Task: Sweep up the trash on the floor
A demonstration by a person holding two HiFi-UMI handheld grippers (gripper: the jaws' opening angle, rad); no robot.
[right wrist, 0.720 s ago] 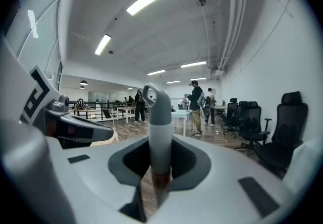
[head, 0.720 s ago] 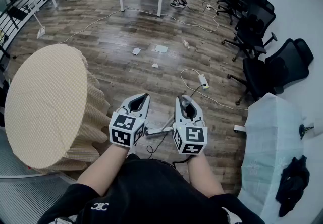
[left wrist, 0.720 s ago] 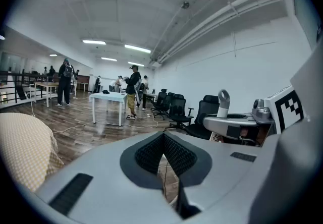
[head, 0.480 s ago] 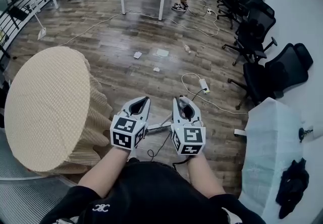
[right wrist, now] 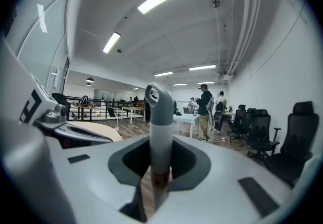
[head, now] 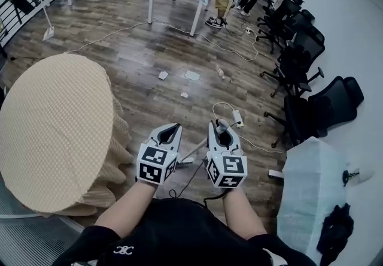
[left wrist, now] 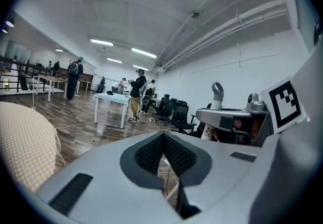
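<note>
Clamping the stiff, likely light broom handle (right wrist: 157, 117) near its top: right hand-held gripper (head: 219, 125). Left hand-held gripper (head: 173, 129) closed, empty; trash (head: 191, 75) at twelve o'clock.

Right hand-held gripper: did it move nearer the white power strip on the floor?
Yes. The right hand-held gripper, shut on a grey handle, moved forward: the white power strip now lies beside its tip, not well ahead.

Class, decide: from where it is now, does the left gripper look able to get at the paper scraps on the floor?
Probably not yet. The left gripper is held close to the person's body, and the paper scraps lie well ahead on the floor. Nothing stands between them; stepping closer seems needed.
</note>
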